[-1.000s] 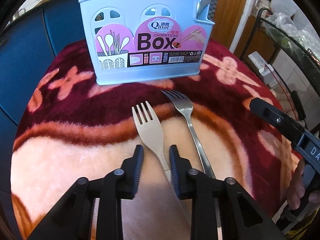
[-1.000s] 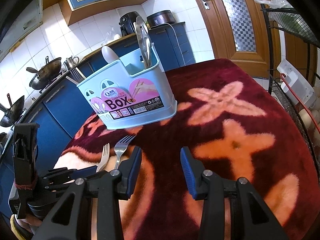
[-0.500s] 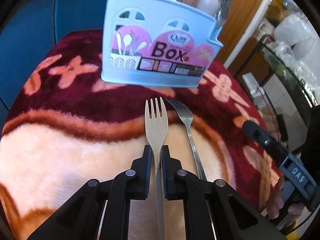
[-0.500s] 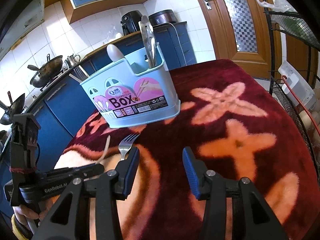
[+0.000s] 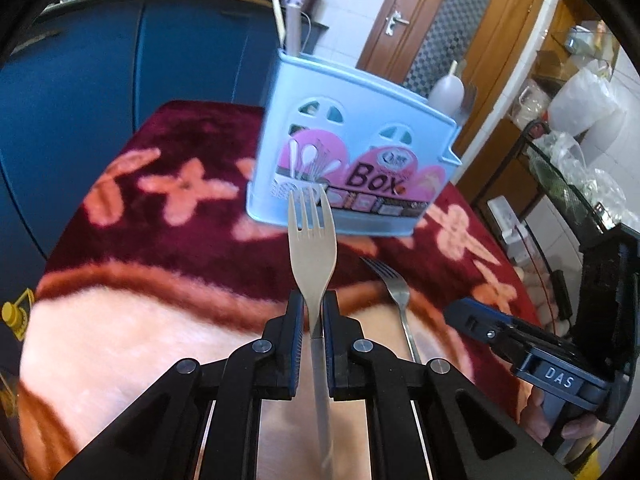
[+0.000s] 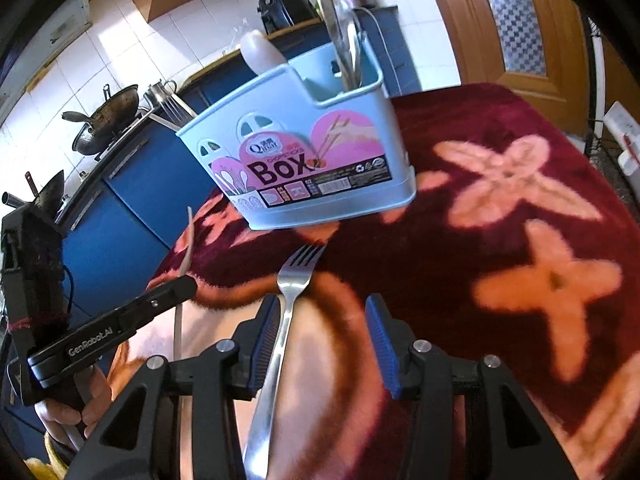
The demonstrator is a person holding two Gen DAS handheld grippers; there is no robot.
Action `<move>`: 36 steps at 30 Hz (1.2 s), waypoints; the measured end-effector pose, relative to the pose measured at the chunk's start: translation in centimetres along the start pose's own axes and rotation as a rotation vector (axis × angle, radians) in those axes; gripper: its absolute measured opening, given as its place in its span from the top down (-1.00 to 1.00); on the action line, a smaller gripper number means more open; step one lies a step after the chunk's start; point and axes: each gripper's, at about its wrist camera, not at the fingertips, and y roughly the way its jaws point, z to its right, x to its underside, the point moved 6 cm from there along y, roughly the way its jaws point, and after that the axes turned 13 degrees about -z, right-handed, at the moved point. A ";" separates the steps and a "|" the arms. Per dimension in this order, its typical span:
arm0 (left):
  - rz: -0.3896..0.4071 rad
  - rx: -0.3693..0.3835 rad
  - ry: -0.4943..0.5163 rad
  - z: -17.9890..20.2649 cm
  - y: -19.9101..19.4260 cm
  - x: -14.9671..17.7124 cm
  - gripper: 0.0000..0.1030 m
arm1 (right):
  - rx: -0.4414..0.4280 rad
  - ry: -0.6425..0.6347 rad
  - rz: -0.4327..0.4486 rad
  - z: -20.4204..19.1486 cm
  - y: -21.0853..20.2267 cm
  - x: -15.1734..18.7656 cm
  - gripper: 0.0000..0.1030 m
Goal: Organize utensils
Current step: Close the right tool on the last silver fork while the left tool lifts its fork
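My left gripper (image 5: 312, 312) is shut on the neck of a beige fork (image 5: 311, 248) and holds it off the cloth, tines towards the light blue utensil box (image 5: 352, 160). From the right wrist view the left gripper (image 6: 120, 320) holds that fork (image 6: 187, 248) edge-on. A steel fork (image 6: 294, 280) lies on the red floral cloth, its handle between the fingers of my open right gripper (image 6: 320, 320), close to the left finger. It also shows in the left wrist view (image 5: 394, 284). The box (image 6: 304, 168) holds several spoons and forks.
The table is covered by a dark red and peach cloth (image 6: 500, 240). Blue cabinets (image 5: 120, 80) stand behind it, a wooden door (image 5: 452, 20) at the back right, and a wire rack (image 5: 568, 184) with bags to the right. A wok (image 6: 108, 120) sits on the far counter.
My left gripper closed on the beige fork and lifted it off the cloth. My right gripper moved forward so that its open fingers straddle the steel fork's handle.
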 end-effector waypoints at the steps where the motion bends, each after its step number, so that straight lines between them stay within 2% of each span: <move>1: 0.006 -0.003 0.000 -0.2 -0.1 0.0 0.83 | -0.005 0.005 -0.009 0.0 0.3 -0.2 0.06; 16: 0.062 0.013 -0.018 -1.8 -0.7 -1.1 0.83 | -0.153 0.094 -0.118 -0.6 4.4 -2.9 0.23; 20: 0.073 0.012 -0.022 -1.8 -1.1 -1.3 0.83 | -0.182 0.106 -0.131 -0.5 4.9 -3.1 0.53; 21: 0.076 0.012 -0.021 -1.8 -1.2 -1.3 0.83 | -0.194 0.107 -0.131 -0.5 4.9 -3.0 0.56; 23: 0.084 0.012 -0.017 -1.6 -1.5 -1.3 0.83 | -0.206 0.101 -0.120 -0.6 4.7 -2.7 0.62; 24: 0.088 0.012 -0.015 -1.5 -1.6 -1.3 0.83 | -0.212 0.095 -0.119 -0.8 4.5 -2.6 0.81; 29: 0.107 0.016 -0.003 -0.9 -2.4 -1.3 0.84 | -0.198 0.063 -0.087 -1.3 3.5 -2.0 0.85; 36: 0.133 0.025 0.011 -0.2 -3.6 -1.2 0.84 | -0.218 0.061 0.001 -1.5 0.8 -1.4 0.87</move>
